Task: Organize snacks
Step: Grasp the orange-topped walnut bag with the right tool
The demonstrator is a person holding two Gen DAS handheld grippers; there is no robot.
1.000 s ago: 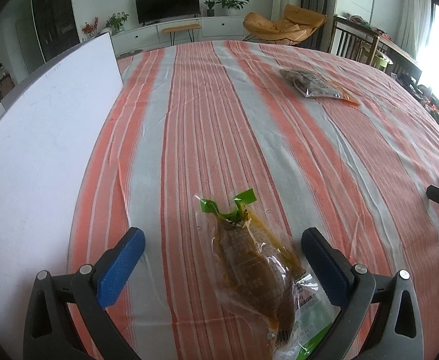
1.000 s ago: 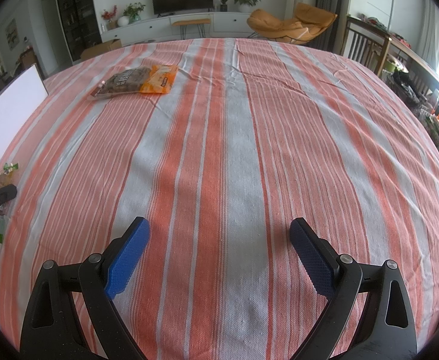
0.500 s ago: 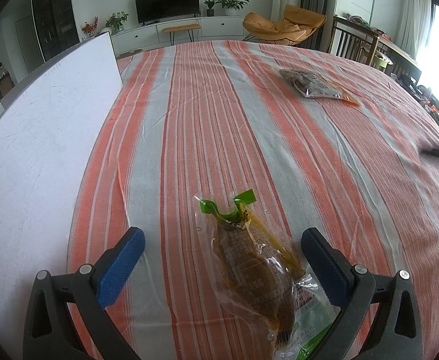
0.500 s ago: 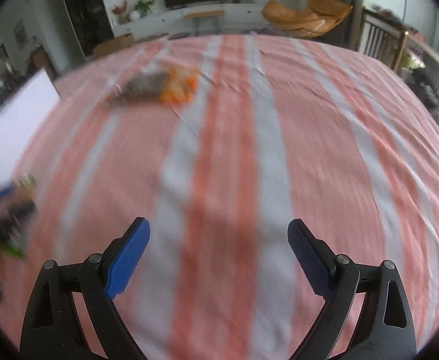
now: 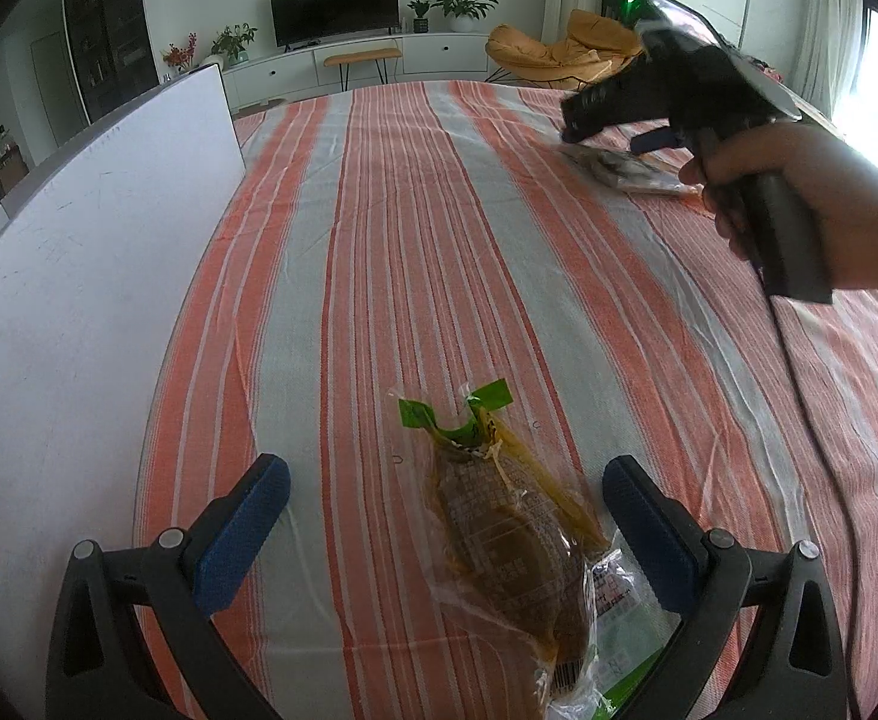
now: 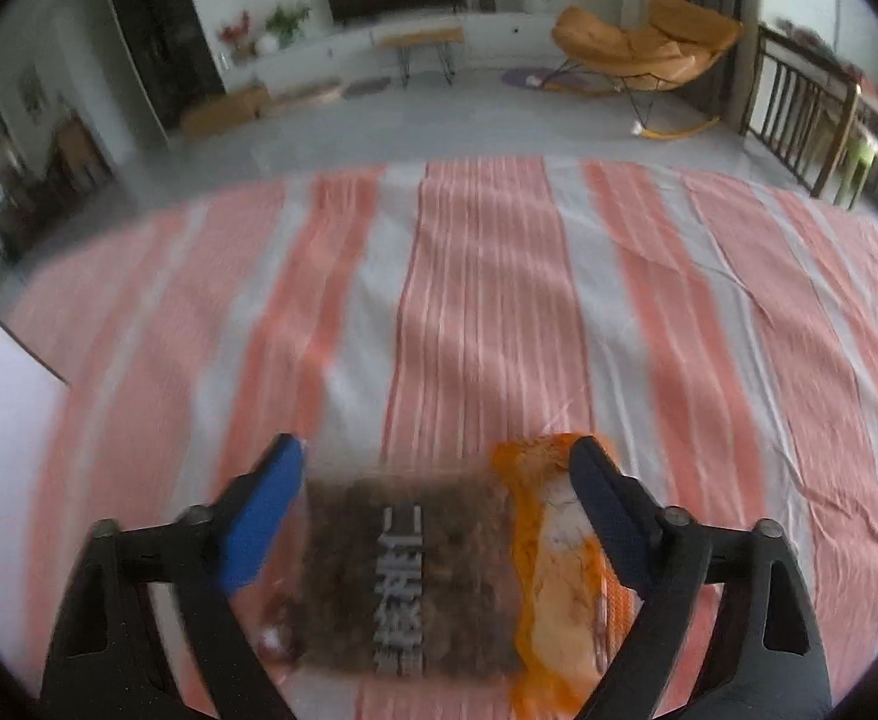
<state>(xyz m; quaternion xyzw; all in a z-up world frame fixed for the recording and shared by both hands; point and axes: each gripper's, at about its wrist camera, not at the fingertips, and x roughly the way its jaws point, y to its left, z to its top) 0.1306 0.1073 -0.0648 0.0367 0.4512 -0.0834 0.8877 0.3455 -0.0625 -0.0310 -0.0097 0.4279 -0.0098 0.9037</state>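
Note:
A clear bag with a brown snack and a green tie [image 5: 511, 546] lies on the striped tablecloth [image 5: 415, 252], between the open fingers of my left gripper [image 5: 445, 516]. My right gripper [image 6: 439, 498] is open, and its fingers straddle a flat brown-and-orange snack packet [image 6: 439, 570] that lies on the cloth. In the left wrist view the hand-held right gripper [image 5: 667, 102] hovers over that packet [image 5: 625, 171] at the far right of the table. The right wrist view is blurred by motion.
A white board [image 5: 79, 276] stands along the left side of the table; it also shows in the right wrist view [image 6: 1, 438]. Beyond the far table edge are a TV cabinet [image 5: 349, 60], an orange lounge chair [image 6: 649, 42] and wooden chairs [image 6: 811, 114].
My right gripper has swept forward and left across the table to the brown-and-orange packet, which now lies between its open fingers. My left gripper and its snack bag have not moved.

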